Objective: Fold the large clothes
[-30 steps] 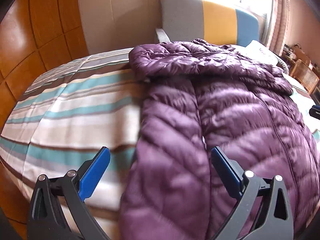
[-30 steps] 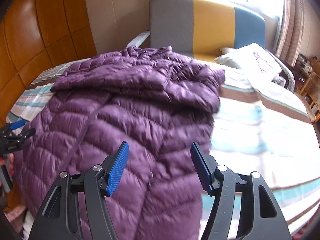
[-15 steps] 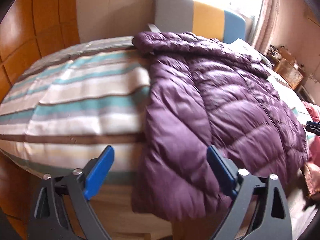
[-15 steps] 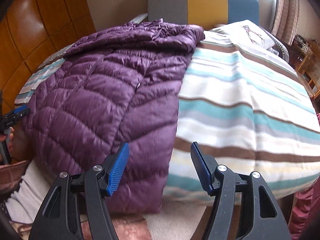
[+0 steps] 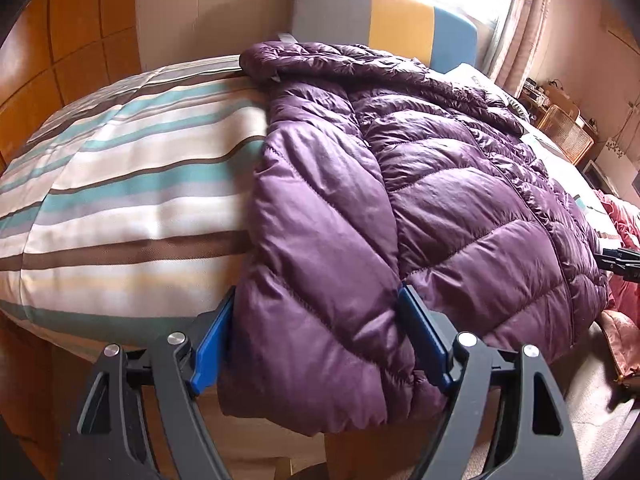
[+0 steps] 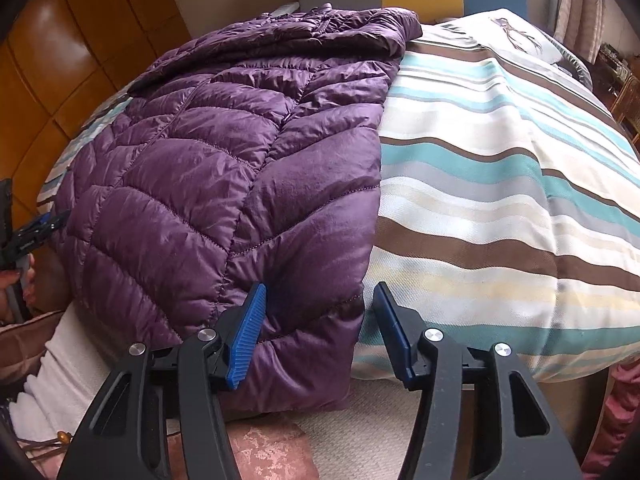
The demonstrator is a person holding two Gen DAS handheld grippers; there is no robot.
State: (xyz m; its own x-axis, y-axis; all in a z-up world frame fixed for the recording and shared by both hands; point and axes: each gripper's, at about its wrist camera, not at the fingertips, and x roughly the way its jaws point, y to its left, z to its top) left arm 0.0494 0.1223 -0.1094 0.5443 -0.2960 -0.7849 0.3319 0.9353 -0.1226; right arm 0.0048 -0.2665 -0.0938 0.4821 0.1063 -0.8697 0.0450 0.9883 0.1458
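The purple jacket lay on the striped bed. The left gripper stood open around its hanging hem corner; the right gripper stood open around the opposite corner.

A large purple quilted puffer jacket of shiny, down-filled fabric lies spread lengthwise, front up, its closure seam running down the middle; its stitching forms slanted, chevron-like panels that puff between the seams; the collar end is bunched and folded over at the far end, near the headboard; the hem end hangs over the near edge, drooping downward; one lower corner sags in thick folds in the left wrist view; the opposite lower corner hangs likewise in the right wrist view; the long side edges run fairly straight; the surface is creased and glossy under window light.
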